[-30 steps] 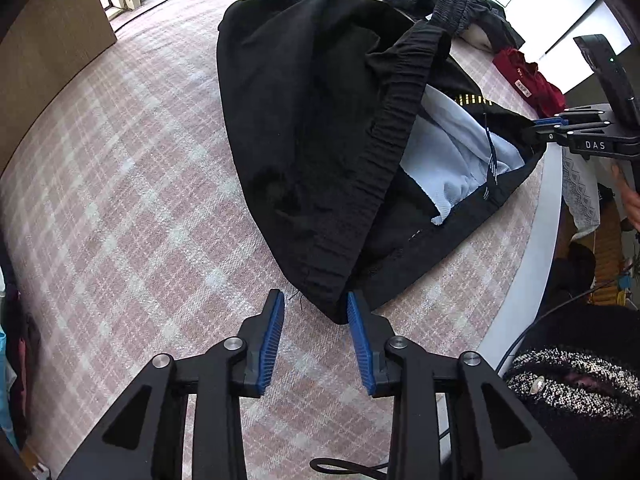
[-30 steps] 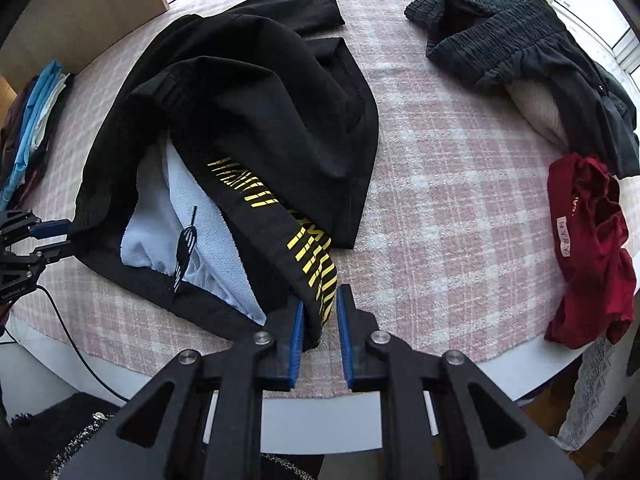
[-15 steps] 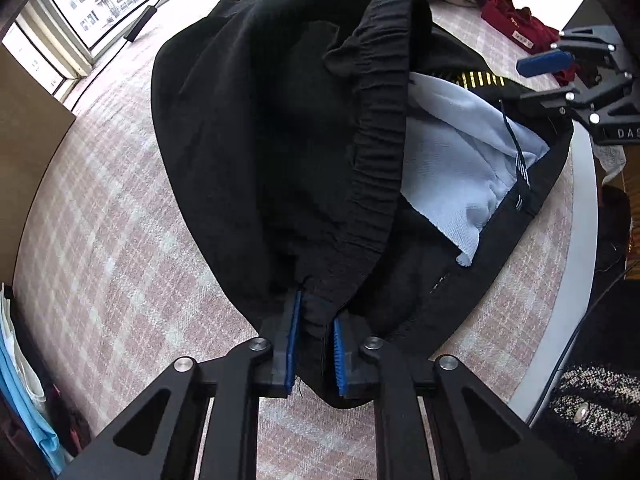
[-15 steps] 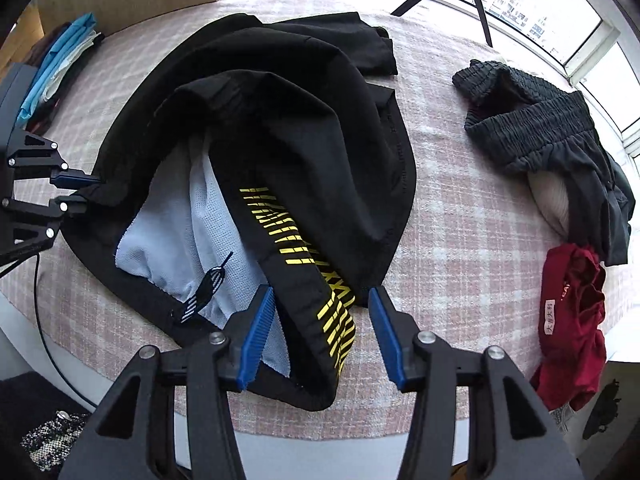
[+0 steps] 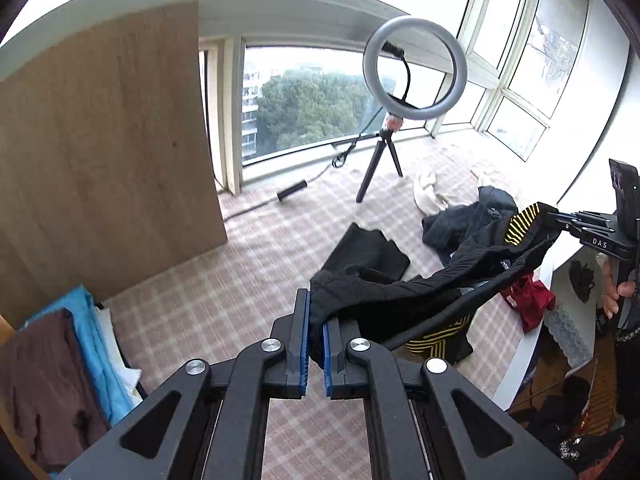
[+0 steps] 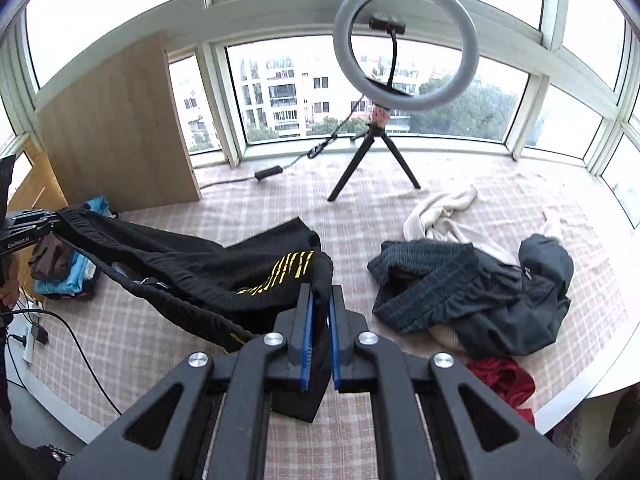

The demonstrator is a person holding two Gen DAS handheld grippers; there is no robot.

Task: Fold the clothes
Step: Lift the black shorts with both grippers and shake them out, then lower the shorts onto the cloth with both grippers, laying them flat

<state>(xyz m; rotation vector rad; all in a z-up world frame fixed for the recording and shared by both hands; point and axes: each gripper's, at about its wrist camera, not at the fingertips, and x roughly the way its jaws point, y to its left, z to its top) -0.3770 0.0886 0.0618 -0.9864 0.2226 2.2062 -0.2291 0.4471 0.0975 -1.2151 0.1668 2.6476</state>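
Black tongs [image 5: 315, 344], blue pads [image 5: 305, 344]

grippers [image 5: 315, 330] 2 | black shorts [image 6: 188, 272] 1 | ring light [image 6: 406, 42] 1 | red garment [image 6: 506, 384] 1

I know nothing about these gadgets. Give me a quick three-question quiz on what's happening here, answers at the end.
1. True or false: both the left gripper and the right gripper are shut on the black shorts.
2. Which garment lies nearest the table's front edge in the right wrist view?
A. red garment
B. cream garment
C. dark grey clothes
3. Fill in: the lettering on the shorts is ____.

Key: 1 true. 2 A. 3 yellow.
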